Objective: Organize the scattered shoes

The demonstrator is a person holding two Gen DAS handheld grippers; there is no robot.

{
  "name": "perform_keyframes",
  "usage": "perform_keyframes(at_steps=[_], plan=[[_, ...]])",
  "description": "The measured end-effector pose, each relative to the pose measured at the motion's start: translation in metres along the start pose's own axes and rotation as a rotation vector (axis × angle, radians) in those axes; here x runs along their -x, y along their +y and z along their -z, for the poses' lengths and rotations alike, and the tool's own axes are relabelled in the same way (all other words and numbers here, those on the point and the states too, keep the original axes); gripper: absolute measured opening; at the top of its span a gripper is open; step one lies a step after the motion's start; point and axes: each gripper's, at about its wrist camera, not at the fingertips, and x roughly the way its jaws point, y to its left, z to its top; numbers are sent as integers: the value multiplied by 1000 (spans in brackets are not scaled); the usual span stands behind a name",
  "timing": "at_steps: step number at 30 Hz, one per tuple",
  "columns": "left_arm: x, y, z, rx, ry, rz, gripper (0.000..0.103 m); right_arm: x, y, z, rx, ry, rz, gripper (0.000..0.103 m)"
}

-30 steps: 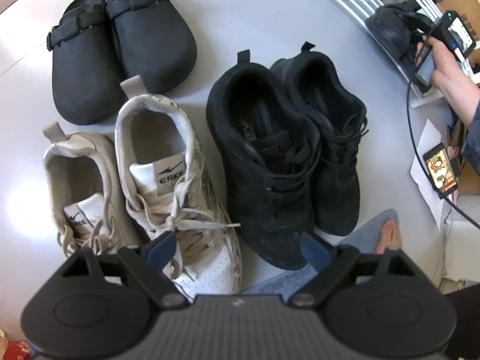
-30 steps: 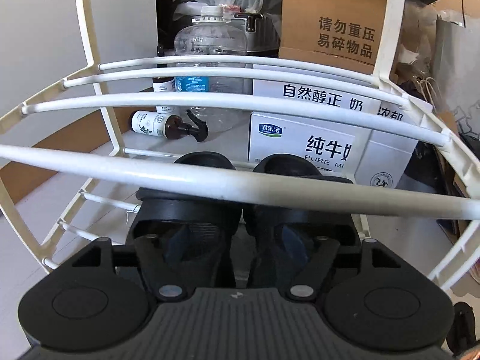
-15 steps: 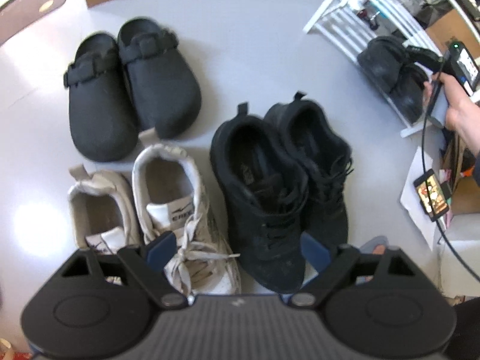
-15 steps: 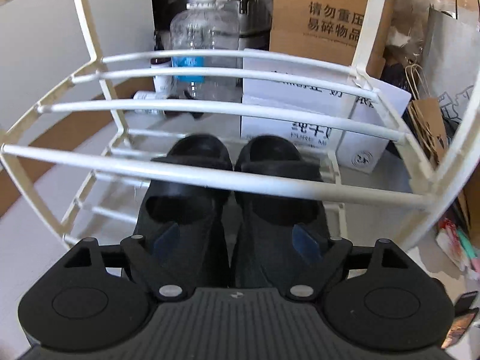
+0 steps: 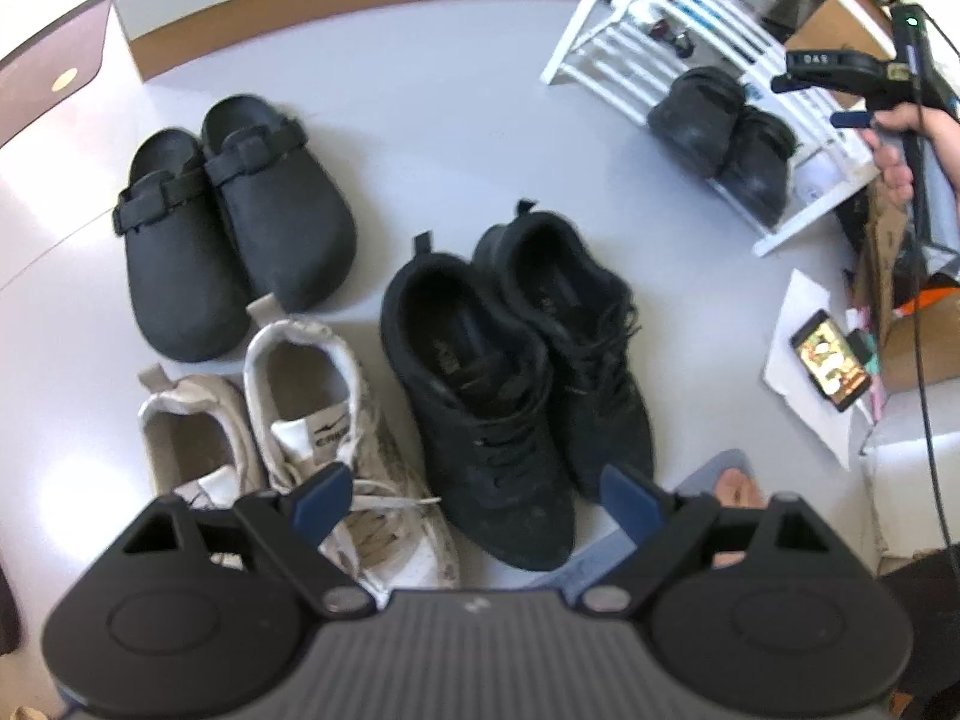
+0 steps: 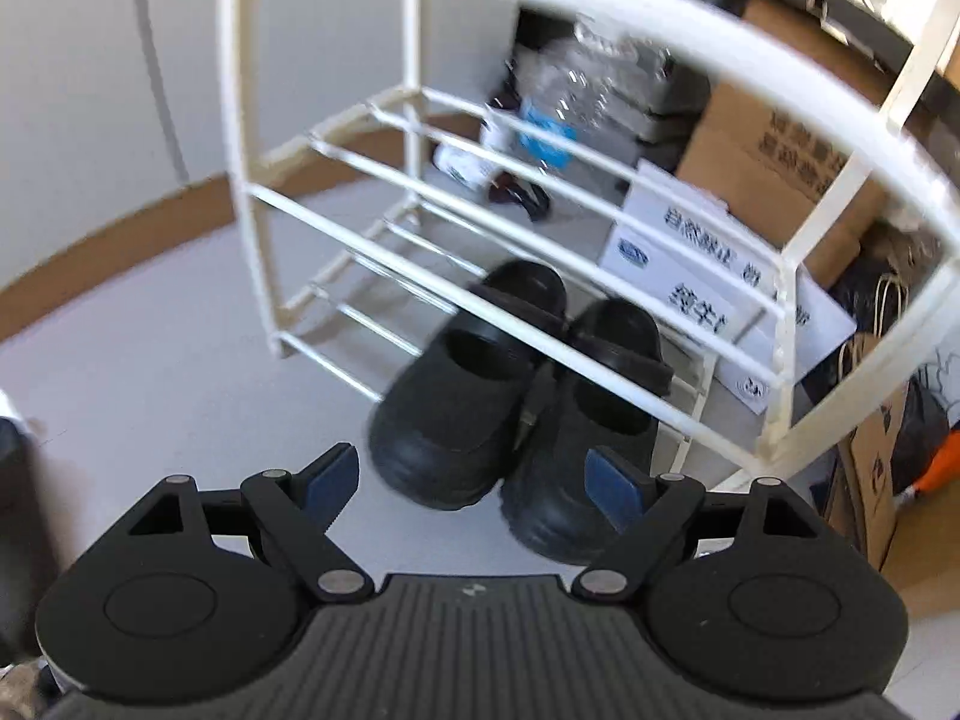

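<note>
In the left wrist view, three pairs stand on the grey floor: black clogs (image 5: 228, 222), white sneakers (image 5: 312, 420) and black lace-up sneakers (image 5: 510, 372). My left gripper (image 5: 477, 495) is open and empty above the toes of the sneakers. A pair of black slip-on shoes (image 6: 510, 396) stands on the bottom shelf of the white rack (image 6: 258, 192); it also shows in the left wrist view (image 5: 726, 132). My right gripper (image 6: 474, 480) is open and empty, just in front of that pair's toes, and appears in the left wrist view (image 5: 852, 96).
Cardboard boxes (image 6: 774, 162), a white carton (image 6: 690, 282) and a water bottle (image 6: 564, 114) stand behind the rack. A phone (image 5: 831, 369) lies on paper at the right. A person's foot (image 5: 735, 489) is beside the black sneakers.
My right gripper has opened, let go of the black slip-on shoes on the bottom shelf and pulled back out of the rack. My left gripper has risen, widening its view.
</note>
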Motion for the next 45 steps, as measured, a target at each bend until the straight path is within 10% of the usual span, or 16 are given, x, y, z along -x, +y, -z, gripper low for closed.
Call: perform_keyframes(at_steps=[14,45], plan=[[41,-19,17,-60,-100,-13,92,141,23,27,48,-10,-221,86],[85,-18,70,27,-84,-70,93,248,88,149,583,38,-490,86]])
